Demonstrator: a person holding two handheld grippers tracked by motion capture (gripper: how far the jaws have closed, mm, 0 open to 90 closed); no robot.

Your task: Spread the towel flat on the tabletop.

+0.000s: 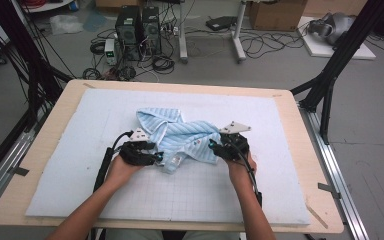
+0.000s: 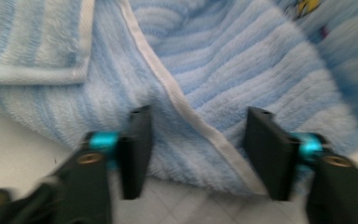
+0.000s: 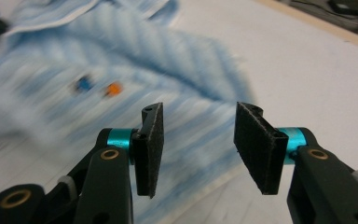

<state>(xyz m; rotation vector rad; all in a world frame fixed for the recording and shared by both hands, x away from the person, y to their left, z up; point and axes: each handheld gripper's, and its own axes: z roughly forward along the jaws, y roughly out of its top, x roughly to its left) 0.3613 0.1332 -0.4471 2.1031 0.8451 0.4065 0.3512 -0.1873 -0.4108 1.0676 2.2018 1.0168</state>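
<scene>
Both grippers wide open, nothing clamped. Left gripper [image 2: 193, 154] straddles the white hem of the towel [image 1: 180, 135], cloth between its jaws. Right gripper [image 3: 198, 149] hovers over the towel's near edge. Towel lies crumpled mid-mat [image 1: 70, 170]. Both hands come in low from the near side, palms down. Close-ups motion-blurred.
</scene>
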